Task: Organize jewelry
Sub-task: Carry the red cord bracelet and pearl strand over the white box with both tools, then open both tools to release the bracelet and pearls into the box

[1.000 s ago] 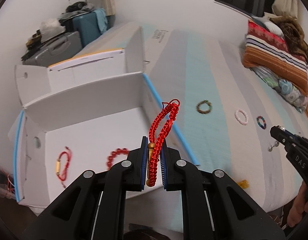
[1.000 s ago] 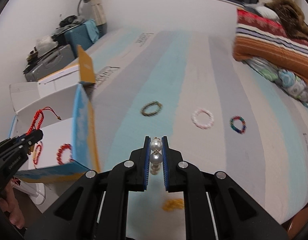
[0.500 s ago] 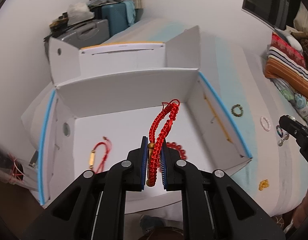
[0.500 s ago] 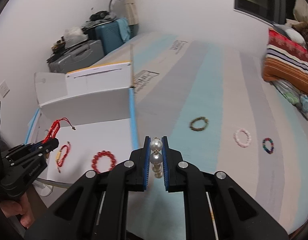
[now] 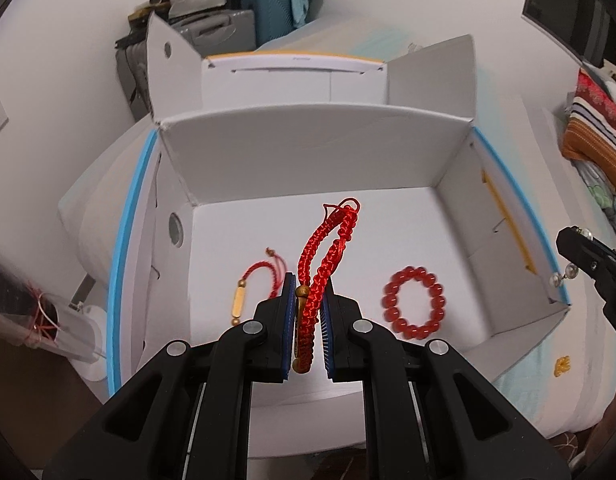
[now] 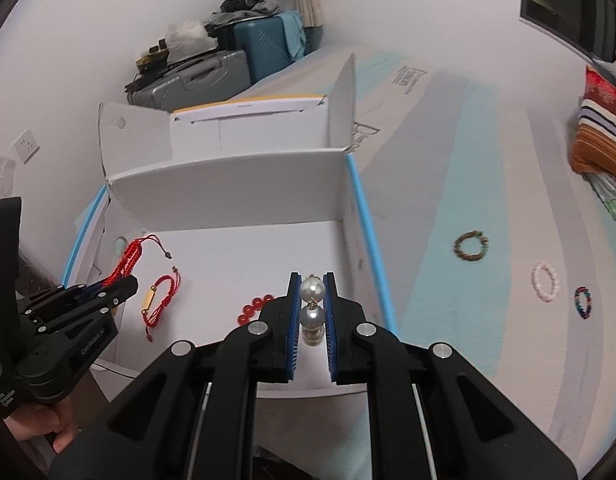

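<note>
My left gripper (image 5: 307, 280) is shut on a red braided bracelet (image 5: 328, 248) with a gold bead, held above the floor of an open white box (image 5: 308, 152). It also shows in the right wrist view (image 6: 125, 276). My right gripper (image 6: 312, 280) is shut on a pearl piece (image 6: 311, 304), over the box's near right corner. Inside the box lie a thin red cord bracelet with a gold tube (image 5: 251, 284) and a red bead bracelet (image 5: 414, 306). On the bed lie a brown bead bracelet (image 6: 471, 245), a pink one (image 6: 544, 281) and a multicoloured one (image 6: 582, 302).
The box has blue-edged side walls (image 6: 368, 232) and raised flaps at the back. A small yellow item (image 5: 561, 366) lies on the striped bed cover right of the box. Suitcases (image 6: 211, 72) stand against the wall behind. Folded blankets (image 6: 604, 136) sit at the far right.
Both grippers have swung left toward the box. The left one now holds the braided bracelet over the box floor; the right one has come over the box's right corner.
</note>
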The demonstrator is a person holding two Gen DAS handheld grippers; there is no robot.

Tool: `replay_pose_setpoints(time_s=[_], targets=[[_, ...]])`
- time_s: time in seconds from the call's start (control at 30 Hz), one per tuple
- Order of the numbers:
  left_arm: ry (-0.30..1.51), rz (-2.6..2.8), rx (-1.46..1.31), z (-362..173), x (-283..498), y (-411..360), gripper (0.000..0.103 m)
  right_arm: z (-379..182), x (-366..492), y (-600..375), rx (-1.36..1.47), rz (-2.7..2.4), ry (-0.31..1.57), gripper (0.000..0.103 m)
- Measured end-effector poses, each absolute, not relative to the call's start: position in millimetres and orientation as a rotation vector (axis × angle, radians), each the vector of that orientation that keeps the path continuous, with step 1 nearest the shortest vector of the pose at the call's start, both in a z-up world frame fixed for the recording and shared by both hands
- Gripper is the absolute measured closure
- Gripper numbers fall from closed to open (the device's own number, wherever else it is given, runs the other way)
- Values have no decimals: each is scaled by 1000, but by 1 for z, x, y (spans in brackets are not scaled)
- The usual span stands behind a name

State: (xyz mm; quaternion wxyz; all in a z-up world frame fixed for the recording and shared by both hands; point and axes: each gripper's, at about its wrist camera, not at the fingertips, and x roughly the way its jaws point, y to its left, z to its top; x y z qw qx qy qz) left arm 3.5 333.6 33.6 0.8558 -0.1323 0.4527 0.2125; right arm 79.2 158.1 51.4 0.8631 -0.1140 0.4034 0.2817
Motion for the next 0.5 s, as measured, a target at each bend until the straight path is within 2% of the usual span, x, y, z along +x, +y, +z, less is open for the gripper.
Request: replay_pose_setpoints(time_s=[0.5], targets=[[1007,461,-296,10,13,348,91,6,90,189,-296,594,957,93]])
